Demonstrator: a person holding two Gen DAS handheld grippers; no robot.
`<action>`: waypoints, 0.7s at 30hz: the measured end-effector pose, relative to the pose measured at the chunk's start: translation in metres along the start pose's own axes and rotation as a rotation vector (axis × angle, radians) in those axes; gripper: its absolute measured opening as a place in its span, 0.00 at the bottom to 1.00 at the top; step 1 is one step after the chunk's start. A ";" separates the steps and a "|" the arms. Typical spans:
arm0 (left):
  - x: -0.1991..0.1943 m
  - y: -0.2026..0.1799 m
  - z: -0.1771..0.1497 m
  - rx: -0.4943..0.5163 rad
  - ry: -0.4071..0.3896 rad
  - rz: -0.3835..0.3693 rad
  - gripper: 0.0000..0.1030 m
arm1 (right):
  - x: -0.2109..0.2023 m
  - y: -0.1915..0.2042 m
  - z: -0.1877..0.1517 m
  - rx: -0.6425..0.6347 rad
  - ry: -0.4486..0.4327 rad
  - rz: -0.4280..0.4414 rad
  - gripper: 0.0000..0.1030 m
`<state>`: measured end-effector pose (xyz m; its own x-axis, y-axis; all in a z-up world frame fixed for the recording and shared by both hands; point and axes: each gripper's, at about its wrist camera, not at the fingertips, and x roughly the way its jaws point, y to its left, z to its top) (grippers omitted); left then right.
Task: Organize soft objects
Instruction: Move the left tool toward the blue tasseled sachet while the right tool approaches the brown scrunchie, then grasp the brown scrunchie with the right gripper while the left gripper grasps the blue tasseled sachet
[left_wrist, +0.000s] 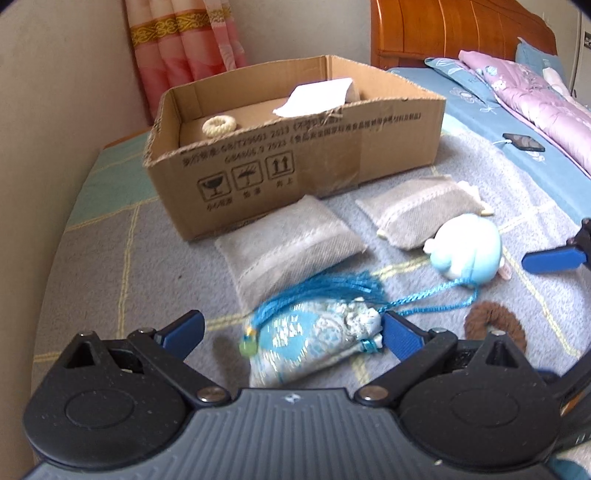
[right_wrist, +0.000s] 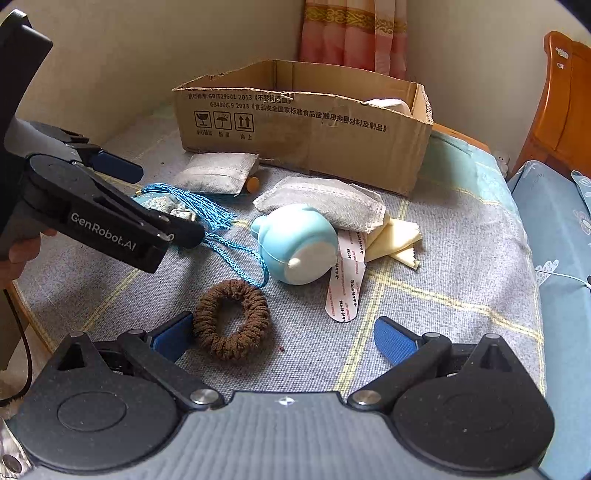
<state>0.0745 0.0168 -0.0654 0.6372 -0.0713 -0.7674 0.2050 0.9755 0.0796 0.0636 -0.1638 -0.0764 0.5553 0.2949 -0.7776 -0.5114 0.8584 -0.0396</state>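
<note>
My left gripper (left_wrist: 291, 328) is open, its jaws on either side of a blue brocade sachet (left_wrist: 310, 343) with a blue tassel (left_wrist: 332, 291), lying on the grey blanket. My right gripper (right_wrist: 284, 338) is open and empty just above the blanket, with a brown scrunchie (right_wrist: 232, 319) by its left finger. Two grey pouches (left_wrist: 288, 243) (left_wrist: 413, 210), a light blue plush toy (right_wrist: 299, 245) and a blue cord (right_wrist: 236, 258) lie between the grippers and the open cardboard box (left_wrist: 332, 166). A cream scrunchie (left_wrist: 219, 126) and white cloth (left_wrist: 317, 96) lie inside the box.
A pink-printed strip (right_wrist: 345, 284) and yellow cloth (right_wrist: 395, 243) lie by the plush toy. A phone (left_wrist: 523, 142) and purple quilt (left_wrist: 535, 96) lie on the blue sheet to the right. Wall and curtain (left_wrist: 184, 48) stand behind the box; a wooden headboard (left_wrist: 454, 33) is at the far right.
</note>
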 end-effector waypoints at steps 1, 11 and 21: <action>-0.002 0.003 -0.003 -0.002 0.006 0.006 0.98 | 0.000 0.000 0.000 -0.002 -0.002 0.002 1.00; 0.001 0.019 -0.010 -0.077 -0.013 -0.047 0.98 | -0.002 0.000 -0.007 -0.010 -0.054 0.009 1.00; 0.006 0.017 -0.006 -0.071 -0.026 -0.057 1.00 | -0.004 0.018 -0.010 -0.106 -0.081 0.111 1.00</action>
<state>0.0771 0.0346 -0.0723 0.6452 -0.1315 -0.7526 0.1885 0.9820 -0.0100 0.0453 -0.1541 -0.0802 0.5404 0.4220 -0.7279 -0.6367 0.7707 -0.0258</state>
